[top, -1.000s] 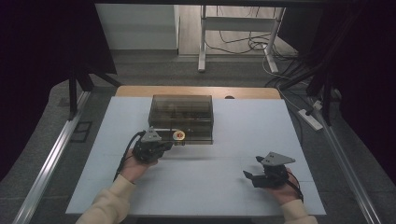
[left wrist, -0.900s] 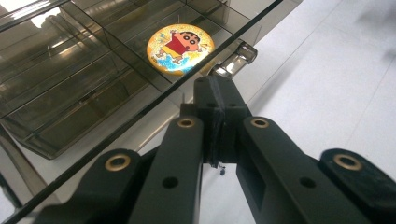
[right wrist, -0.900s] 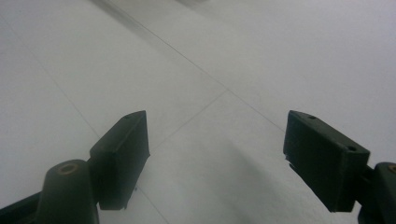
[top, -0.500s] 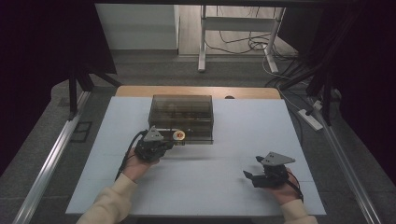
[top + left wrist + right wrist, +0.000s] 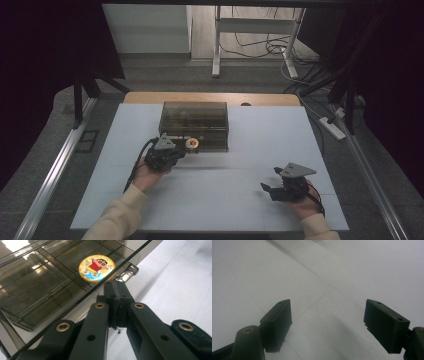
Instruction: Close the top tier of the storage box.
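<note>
A smoky see-through box (image 5: 194, 116) with several compartments stands at the middle back of the white table (image 5: 240, 150). A round yellow cartoon badge (image 5: 192, 144) lies in a compartment at its front; the left gripper view has the badge (image 5: 97, 268) just beyond the jaw tips. My left gripper (image 5: 175, 153) is at the box's front edge, and its jaws are pressed together (image 5: 117, 288) on a small clear handle (image 5: 128, 271) sticking out from that edge. My right gripper (image 5: 270, 189) rests low over bare table at the front right, open (image 5: 327, 317), nothing between its fingers.
A wooden strip (image 5: 210, 97) borders the table's far edge. Metal rails (image 5: 55, 170) run along both sides, with a frame and cables (image 5: 270, 47) on the floor beyond. A power strip (image 5: 332, 127) lies off the right edge.
</note>
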Demonstrator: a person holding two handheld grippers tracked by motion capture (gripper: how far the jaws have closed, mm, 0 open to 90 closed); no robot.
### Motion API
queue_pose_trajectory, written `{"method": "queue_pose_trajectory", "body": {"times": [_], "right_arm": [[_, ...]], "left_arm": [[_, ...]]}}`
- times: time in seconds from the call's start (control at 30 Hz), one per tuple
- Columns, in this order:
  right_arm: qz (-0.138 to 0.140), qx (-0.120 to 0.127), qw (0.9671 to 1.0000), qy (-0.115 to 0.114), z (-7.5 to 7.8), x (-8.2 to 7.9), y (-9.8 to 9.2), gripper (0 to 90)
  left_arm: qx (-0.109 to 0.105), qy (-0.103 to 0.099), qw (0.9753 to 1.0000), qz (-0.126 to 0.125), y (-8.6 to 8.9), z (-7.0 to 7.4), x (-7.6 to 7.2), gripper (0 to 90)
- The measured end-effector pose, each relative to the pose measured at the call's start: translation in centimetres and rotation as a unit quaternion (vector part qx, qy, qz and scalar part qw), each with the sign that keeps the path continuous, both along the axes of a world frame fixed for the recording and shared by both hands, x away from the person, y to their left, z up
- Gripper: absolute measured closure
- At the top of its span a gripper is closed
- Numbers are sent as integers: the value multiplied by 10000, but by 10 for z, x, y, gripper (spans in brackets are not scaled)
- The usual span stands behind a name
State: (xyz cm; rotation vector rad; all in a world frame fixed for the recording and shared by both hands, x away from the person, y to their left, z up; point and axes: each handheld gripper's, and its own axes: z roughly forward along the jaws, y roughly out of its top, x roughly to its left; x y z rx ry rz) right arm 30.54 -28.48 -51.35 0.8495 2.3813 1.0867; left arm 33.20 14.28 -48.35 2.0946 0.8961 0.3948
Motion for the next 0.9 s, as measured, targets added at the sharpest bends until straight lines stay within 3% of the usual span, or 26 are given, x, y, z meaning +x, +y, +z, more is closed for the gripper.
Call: {"method": "queue_pose_trajectory", "body": {"times": [0.9], "right_arm": [[-6,-22,10000,8,-1,0,0,222]], "left_arm": [[-10,-37,9998,174,0,-2,17,886]]}}
